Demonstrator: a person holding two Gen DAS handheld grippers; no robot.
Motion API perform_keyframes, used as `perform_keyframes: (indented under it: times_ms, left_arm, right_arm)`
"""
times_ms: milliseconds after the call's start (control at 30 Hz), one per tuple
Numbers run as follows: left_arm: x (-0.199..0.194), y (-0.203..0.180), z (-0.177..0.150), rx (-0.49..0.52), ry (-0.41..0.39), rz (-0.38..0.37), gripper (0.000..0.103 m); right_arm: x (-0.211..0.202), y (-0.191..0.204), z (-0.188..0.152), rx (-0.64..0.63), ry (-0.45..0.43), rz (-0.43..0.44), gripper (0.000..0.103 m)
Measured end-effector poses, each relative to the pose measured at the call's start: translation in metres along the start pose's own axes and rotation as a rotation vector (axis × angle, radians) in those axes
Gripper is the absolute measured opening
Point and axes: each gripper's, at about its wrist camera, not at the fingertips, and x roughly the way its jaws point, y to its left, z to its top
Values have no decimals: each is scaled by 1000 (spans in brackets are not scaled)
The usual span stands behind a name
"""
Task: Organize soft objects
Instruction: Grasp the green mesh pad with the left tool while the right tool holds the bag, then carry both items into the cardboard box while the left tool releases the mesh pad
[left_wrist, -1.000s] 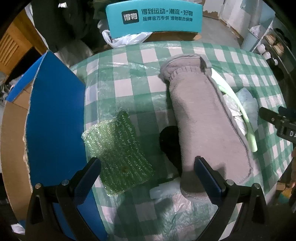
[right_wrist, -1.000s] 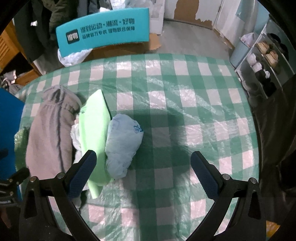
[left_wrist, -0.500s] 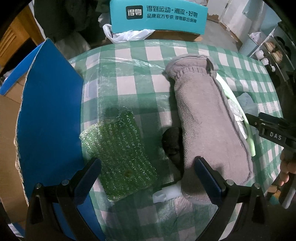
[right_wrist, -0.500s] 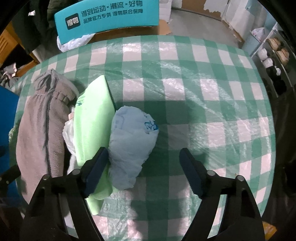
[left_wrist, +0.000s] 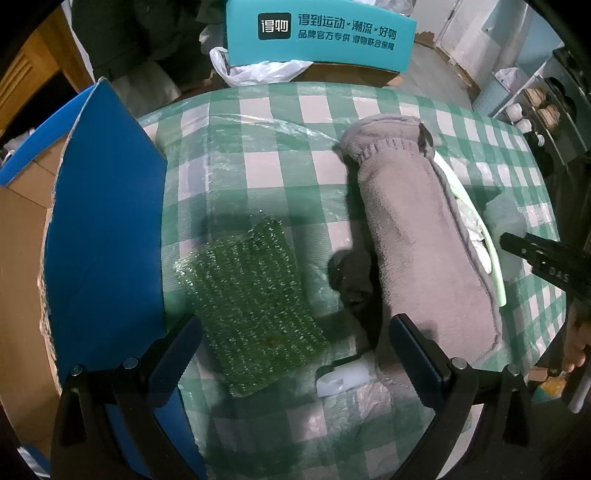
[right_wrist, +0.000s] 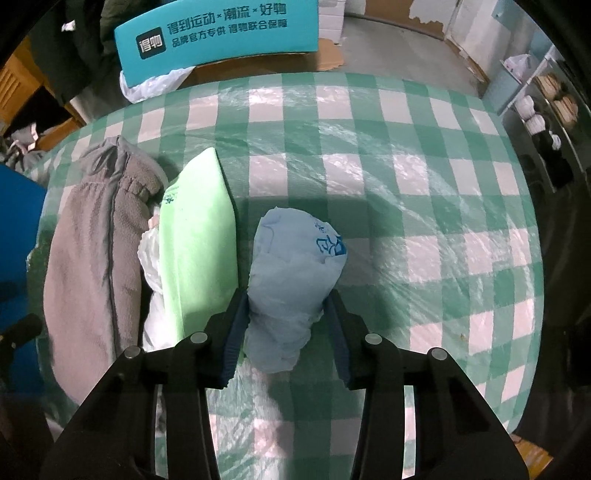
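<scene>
A light blue plastic bag (right_wrist: 295, 254), bunched up, lies on the green-checked tablecloth (right_wrist: 406, 184). My right gripper (right_wrist: 286, 310) is closing, and its two pads press on the bag's near end. Left of the bag lie a pale green foam sheet (right_wrist: 197, 243), crumpled white plastic (right_wrist: 151, 258) and a rolled grey fleece (right_wrist: 92, 251). My left gripper (left_wrist: 295, 343) stands open above the cloth. A green bubble-wrap sheet (left_wrist: 251, 306) and a small black cloth (left_wrist: 354, 277) lie between its fingers, untouched. The grey fleece (left_wrist: 424, 240) runs past its right finger.
A blue cardboard flap (left_wrist: 107, 240) stands along the table's left side. A teal printed box (left_wrist: 317, 37) and a white bag (left_wrist: 258, 70) sit behind the far edge. A small white piece (left_wrist: 343, 380) lies near the left gripper. Shelves (right_wrist: 546, 110) stand at the right.
The right gripper's jaws have come in from wide open onto the light blue bag, which now sits centred between them. The left gripper stays open in about the same place.
</scene>
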Motion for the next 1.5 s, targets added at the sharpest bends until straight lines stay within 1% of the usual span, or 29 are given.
perform_keyframes:
  times_ms: [133,367,400,433,500,600,767,800,933,1033,1067,1133,1167,1233,1333,1500]
  left_arm:
    - [5,0,-5,6,16,31,102]
    - [28,4,-1,-22,61,36,101]
    - [31,4,0,-24,66,38,97]
    - [35,6,0,-26,74,45,90]
    - [42,8,1,-30,93,58,82]
    - [44,9,2,-29,78,63,80]
    - [42,4,2,-18,59,92,70]
    - [40,2,1,-19,57,98,67]
    - [33,1,-9,-20,42,125,58]
    - [28,-2,-10,-10,26,153,45]
    - [20,5,-17,-6,22,156,43]
    - [14,6,-16,0,13,147,31]
    - [11,4,-17,1,9,144,29]
    - [3,2,-17,11,-5,146,20]
    - [-8,-1,-16,23,-20,145,15]
    - [-17,-9,-13,42,-50,132,13]
  right_arm:
    - [-7,-2,-8,13,-1,4,41]
    - [-17,1,-21,9,-11,13,41]
    - [-19,2,-23,4,-13,13,41]
    - [-20,3,-24,1,-15,12,41]
    - [-24,4,-27,-7,-18,10,41]
    - [-26,6,-30,-18,-18,7,41]
    - [-30,8,-34,-18,-19,10,41]
    - [-31,8,-35,-19,-21,11,41]
    - [-35,11,-37,-26,-29,11,41]
    - [-38,13,-38,-29,-33,10,41]
    - [-38,14,-38,-29,-35,10,41]
    - [-40,16,-38,-32,-38,10,41]
    - [-41,17,-38,-35,-41,10,41]
    - [-44,19,-38,-40,-46,11,41]
    - [-48,21,-39,-49,-54,13,41]
    - [-55,23,-41,-57,-68,16,41]
